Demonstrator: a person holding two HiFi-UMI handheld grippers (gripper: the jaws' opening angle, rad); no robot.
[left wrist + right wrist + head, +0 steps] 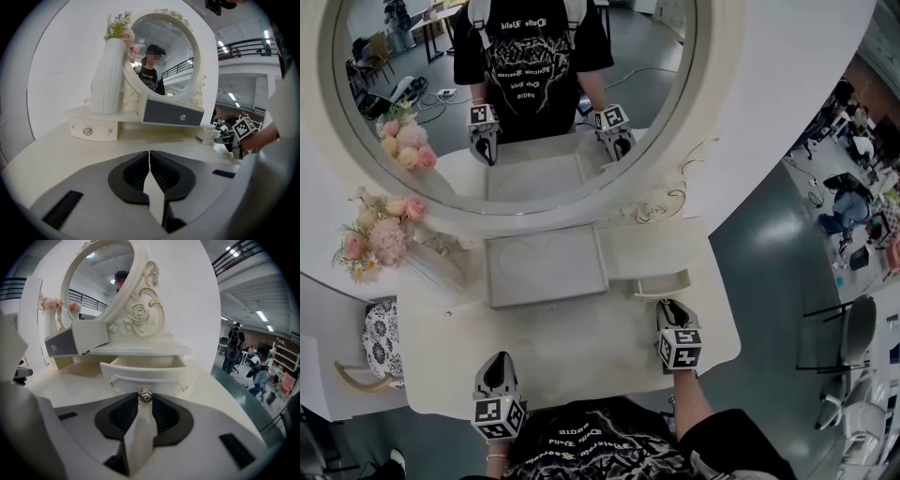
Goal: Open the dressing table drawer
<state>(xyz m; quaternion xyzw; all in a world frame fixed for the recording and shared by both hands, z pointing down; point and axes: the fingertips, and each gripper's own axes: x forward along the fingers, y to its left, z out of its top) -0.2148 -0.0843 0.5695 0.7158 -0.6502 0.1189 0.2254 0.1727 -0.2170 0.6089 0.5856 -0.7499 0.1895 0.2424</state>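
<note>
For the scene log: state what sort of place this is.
Probably an open lab or office hall: the dressing table stands on grey flooring, with an office chair and people at workstations beyond.

Worktop (581, 347): mirror (516, 94) rear centre, vase (441, 262) rear left, centre box (546, 265) before mirror, small drawer (661, 283) right of it, right gripper (671, 307) at its knob (146, 396), left gripper (497, 364) front left.

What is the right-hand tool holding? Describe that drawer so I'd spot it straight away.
Start at the big round mirror on the white dressing table. Below its right side sits a small cream drawer, pulled out, its metal knob pinched by the right gripper. The matching left drawer is shut, and the middle drawer has a grey front.
</note>
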